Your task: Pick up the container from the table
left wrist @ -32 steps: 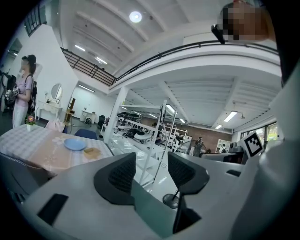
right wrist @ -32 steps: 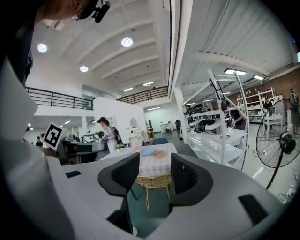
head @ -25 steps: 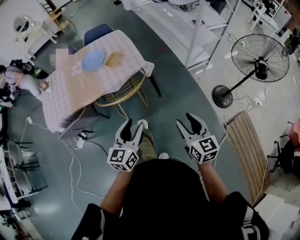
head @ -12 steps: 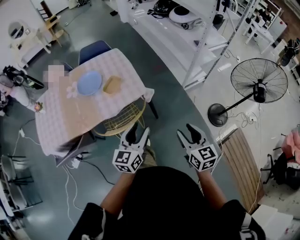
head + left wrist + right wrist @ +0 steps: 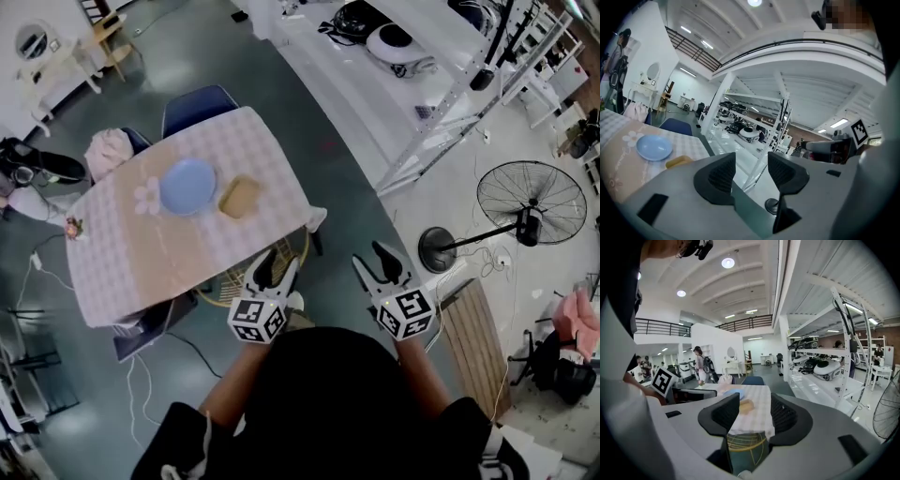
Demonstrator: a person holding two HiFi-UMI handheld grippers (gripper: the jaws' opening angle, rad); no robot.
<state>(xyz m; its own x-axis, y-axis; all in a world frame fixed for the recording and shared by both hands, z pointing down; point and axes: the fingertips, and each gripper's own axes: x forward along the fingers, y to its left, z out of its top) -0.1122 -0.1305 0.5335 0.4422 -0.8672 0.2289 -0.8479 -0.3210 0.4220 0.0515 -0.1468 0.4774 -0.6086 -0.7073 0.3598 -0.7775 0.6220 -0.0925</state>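
Observation:
The container (image 5: 240,197) is a small tan, shallow dish on the checked tablecloth of the table (image 5: 187,258), right of a blue plate (image 5: 187,186). My left gripper (image 5: 274,264) and right gripper (image 5: 376,259) hover side by side above the floor, short of the table's near edge. Both are open and hold nothing. In the left gripper view the container (image 5: 678,161) lies left of the left gripper (image 5: 752,165), beside the plate (image 5: 654,146). In the right gripper view the container (image 5: 746,405) shows between the jaws of the right gripper (image 5: 754,411), still at a distance.
A yellow wire chair (image 5: 239,278) is tucked under the table's near edge and a blue chair (image 5: 197,103) stands at its far side. White shelving (image 5: 422,56), a standing fan (image 5: 530,202) and a wooden board (image 5: 473,337) are to the right. Cables trail on the floor at left.
The table has come closer to both grippers and now sits just ahead of the left one. Both grippers have stayed open and side by side.

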